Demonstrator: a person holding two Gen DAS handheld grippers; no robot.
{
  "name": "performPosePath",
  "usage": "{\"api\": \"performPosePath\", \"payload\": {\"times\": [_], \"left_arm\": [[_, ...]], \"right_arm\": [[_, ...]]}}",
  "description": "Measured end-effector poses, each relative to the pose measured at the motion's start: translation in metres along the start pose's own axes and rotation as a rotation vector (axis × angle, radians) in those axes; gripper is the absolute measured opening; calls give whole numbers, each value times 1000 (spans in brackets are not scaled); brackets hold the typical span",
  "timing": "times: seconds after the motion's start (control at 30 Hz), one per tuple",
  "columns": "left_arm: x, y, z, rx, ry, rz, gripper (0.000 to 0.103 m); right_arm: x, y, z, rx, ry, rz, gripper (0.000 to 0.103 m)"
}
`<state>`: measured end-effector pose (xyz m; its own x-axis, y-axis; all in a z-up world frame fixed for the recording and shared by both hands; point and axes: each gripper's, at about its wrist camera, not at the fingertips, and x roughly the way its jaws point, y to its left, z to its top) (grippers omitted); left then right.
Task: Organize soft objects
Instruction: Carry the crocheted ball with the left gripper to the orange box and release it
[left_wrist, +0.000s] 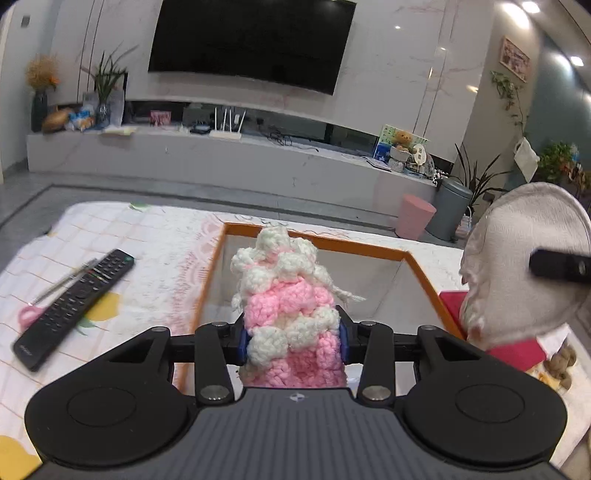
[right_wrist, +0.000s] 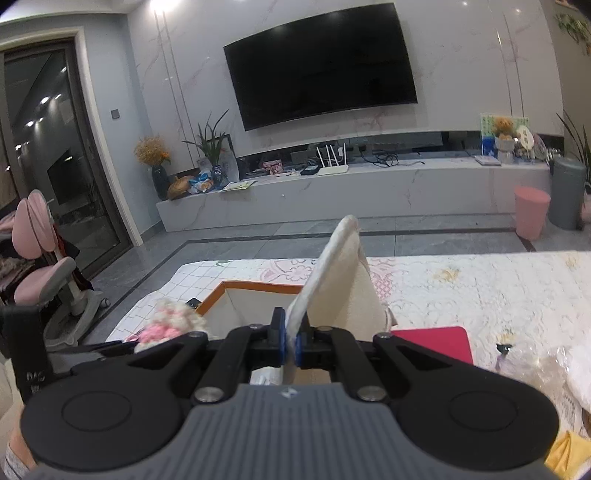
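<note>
Pink-and-white chunky crocheted piece (left_wrist: 291, 310), upright

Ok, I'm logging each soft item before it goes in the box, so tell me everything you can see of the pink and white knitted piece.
The pink and white knitted piece is chunky crochet yarn in alternating pink and white bands, bumpy and soft-looking, with a loose white strand off its right side. It stands roughly upright, clamped at its lower half between the left gripper and its blue pads, above the open orange-rimmed box. Only the pads touch it.
</note>
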<state>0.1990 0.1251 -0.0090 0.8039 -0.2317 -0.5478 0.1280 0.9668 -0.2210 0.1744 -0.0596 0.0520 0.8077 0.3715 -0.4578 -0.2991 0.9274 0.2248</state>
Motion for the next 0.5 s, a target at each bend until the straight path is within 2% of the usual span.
{"api": "performPosePath", "payload": {"times": [0.17, 0.3, 0.4, 0.43, 0.5], "left_arm": [[22, -10, -1, -3, 66, -4, 48], [31, -12, -5, -15, 108, -60, 50], [29, -3, -1, -140, 60, -94, 75], [25, 1, -1, -188, 24, -78, 81], [21, 5, -1, -214, 2, -55, 89]], "right_arm": [[6, 8, -3, -20, 1, 2, 2], [6, 10, -3, -40, -4, 13, 2], [2, 10, -3, -45, -20, 16, 2], [1, 9, -3, -40, -23, 18, 2], [0, 7, -4, -35, -20, 19, 2]]}}
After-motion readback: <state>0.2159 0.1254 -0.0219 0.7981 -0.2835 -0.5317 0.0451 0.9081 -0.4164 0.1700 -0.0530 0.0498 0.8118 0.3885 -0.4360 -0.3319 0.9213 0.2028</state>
